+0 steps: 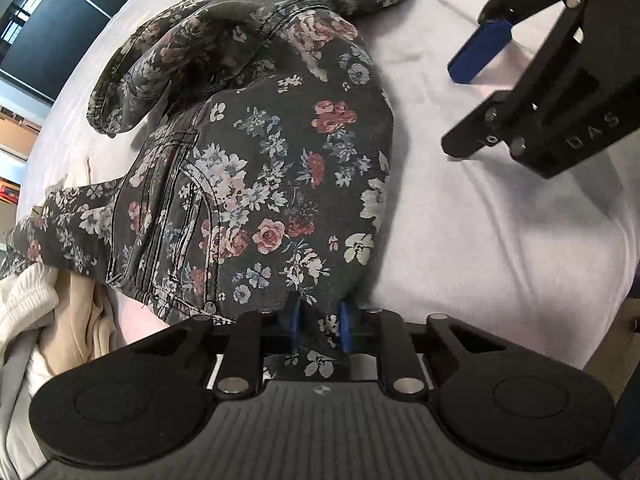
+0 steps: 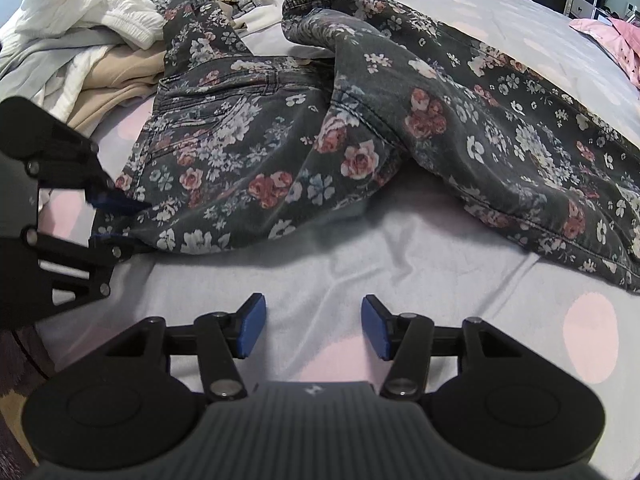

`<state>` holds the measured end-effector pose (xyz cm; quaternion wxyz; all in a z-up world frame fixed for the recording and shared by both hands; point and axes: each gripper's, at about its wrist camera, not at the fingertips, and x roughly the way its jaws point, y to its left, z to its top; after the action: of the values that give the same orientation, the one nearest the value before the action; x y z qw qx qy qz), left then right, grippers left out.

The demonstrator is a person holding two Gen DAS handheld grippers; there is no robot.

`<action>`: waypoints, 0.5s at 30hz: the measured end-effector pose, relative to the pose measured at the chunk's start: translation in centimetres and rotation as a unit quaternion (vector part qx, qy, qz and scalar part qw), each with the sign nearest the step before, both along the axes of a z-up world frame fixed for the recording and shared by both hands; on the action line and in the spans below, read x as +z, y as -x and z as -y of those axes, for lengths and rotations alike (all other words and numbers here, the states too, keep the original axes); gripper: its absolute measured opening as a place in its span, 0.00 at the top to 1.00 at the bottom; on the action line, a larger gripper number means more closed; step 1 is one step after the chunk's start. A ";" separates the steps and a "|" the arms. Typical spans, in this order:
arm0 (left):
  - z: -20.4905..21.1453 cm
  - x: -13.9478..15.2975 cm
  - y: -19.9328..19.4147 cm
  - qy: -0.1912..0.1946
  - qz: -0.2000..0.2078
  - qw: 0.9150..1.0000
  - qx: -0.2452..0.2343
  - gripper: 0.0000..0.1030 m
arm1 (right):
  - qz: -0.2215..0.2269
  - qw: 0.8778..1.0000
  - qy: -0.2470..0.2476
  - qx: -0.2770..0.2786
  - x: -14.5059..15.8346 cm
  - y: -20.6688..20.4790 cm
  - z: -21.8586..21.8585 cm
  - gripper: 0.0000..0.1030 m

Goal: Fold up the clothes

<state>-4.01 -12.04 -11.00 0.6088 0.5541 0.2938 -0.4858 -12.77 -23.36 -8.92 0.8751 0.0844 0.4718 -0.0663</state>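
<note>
Floral-print jeans sprawl across the near half of a bed covered in a pale lilac sheet with pink spots, the waist and pockets toward the left of the right wrist view and one leg running off to the right, the other bunched up behind it. The left tool is pressed together on a fold of the dark fabric at the garment's near edge, its blue pads pinching the cloth so that the corner appears to be anchored while the rest is arranged. The right tool hovers over bare sheet just short of the jeans, its fingers spread and holding nothing, seemingly placed to take a second grip on the near hem. With the legs crossed and rumpled rather than stacked, the fold looks barely started; flattening and aligning the legs would likely have to come first. A heap of other clothes, white, grey and beige, waits at the far left, touching the waistband end of the jeans, and a pink garment lies well apart at the far right edge of the bed.
</note>
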 end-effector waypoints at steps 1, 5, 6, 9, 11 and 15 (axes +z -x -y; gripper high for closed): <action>0.0 0.2 -0.2 0.000 -0.004 1.000 0.004 0.88 | 0.002 1.000 -0.002 -0.002 0.1 -0.1 0.0 0.45; 0.2 1.1 -1.5 0.009 -0.025 0.999 0.034 0.94 | 0.012 1.000 -0.024 -0.013 0.7 -0.1 0.1 0.45; 0.2 1.3 -1.6 0.013 -0.027 0.999 0.039 0.94 | 0.014 0.999 -0.036 -0.019 0.9 0.0 0.2 0.45; 0.2 1.4 -1.1 0.011 -0.023 0.999 0.037 0.94 | 0.021 0.995 -0.086 -0.042 1.1 -0.1 0.8 0.45; 0.2 1.1 -0.7 0.007 -0.017 0.999 0.028 0.94 | 0.022 0.992 -0.110 -0.055 1.2 -0.5 1.0 0.45; 0.1 1.4 -0.6 0.012 -0.027 0.999 0.019 0.95 | 0.017 0.988 -0.135 -0.070 0.9 -1.4 1.1 0.45</action>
<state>-3.45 -12.12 -9.62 0.6163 0.5278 0.3148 -0.4924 -11.35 -24.45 -8.00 0.8567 0.2359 0.4546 -0.0616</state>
